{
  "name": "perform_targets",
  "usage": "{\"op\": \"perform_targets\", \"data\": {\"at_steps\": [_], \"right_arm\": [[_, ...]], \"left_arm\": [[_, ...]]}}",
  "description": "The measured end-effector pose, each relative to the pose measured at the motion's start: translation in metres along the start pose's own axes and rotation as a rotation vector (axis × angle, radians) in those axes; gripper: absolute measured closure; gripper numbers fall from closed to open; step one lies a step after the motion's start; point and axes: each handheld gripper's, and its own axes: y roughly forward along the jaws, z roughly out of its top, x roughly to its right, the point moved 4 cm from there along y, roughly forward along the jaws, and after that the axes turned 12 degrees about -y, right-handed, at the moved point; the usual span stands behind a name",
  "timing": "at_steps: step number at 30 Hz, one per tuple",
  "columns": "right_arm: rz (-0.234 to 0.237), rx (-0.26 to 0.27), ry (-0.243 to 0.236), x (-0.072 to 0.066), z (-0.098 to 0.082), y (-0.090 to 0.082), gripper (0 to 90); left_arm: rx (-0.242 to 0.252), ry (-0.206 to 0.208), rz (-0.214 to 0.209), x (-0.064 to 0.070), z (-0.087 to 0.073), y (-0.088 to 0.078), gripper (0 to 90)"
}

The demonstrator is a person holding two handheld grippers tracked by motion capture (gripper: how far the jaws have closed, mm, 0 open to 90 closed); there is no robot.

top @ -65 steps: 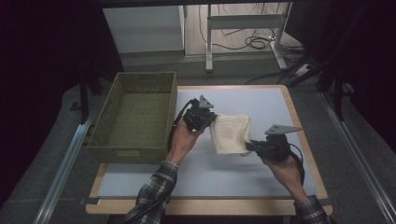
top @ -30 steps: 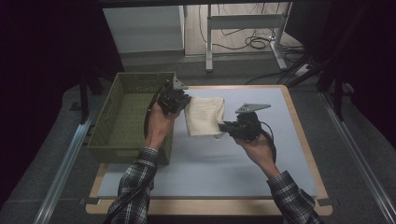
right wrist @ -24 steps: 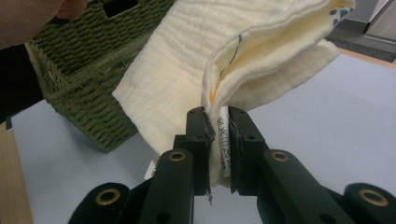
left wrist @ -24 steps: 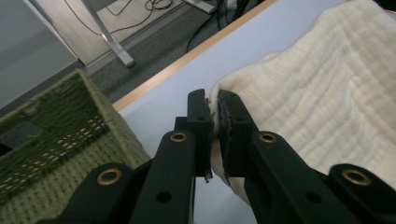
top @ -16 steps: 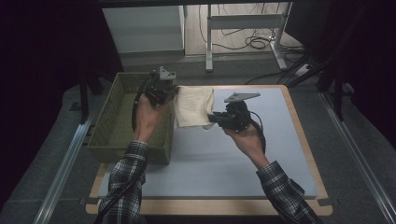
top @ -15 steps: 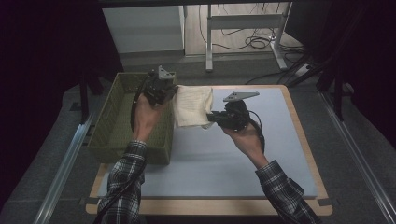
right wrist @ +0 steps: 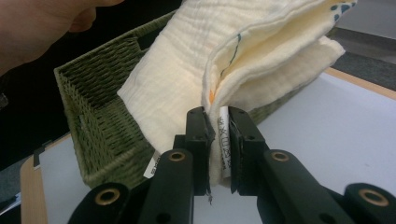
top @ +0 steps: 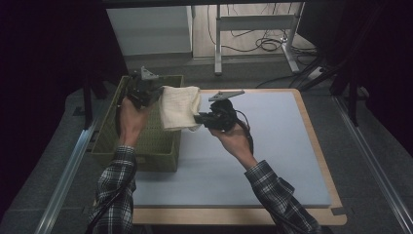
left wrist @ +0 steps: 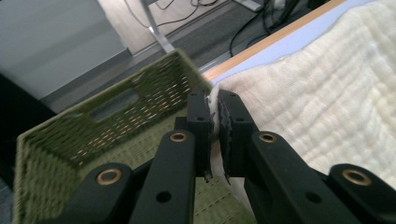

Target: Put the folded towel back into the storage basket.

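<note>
The cloth's white care label carries print too small to read.

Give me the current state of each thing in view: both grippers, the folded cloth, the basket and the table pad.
Left gripper: shut on the cloth's edge.
Right gripper: shut on the cloth's folded corner, by its label.
Cream folded muslin cloth: lifted off the table, held between both grippers over the basket's near-right rim.
Green woven rectangular basket: upright on the table's left, nothing seen inside.
Pale blue table pad: flat.
</note>
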Motion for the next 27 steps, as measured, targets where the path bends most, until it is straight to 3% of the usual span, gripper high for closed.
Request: {"op": "perform_targets", "data": {"at_steps": [1, 9, 27], "right_arm": [[0.002, -0.001, -0.004, -0.003, 0.002, 0.005, 79.6], [0.036, -0.014, -0.016, -0.020, 0.013, 0.039, 79.6], [0.101, -0.118, -0.056, -0.056, 0.022, 0.115, 79.6]], "left_arm": [[-0.007, -0.007, 0.015, -0.008, -0.004, -0.001, 84.0], [-0.042, -0.017, 0.078, -0.036, -0.019, 0.000, 84.0], [-0.112, -0.066, 0.152, -0.087, -0.065, -0.003, 83.8]]}}
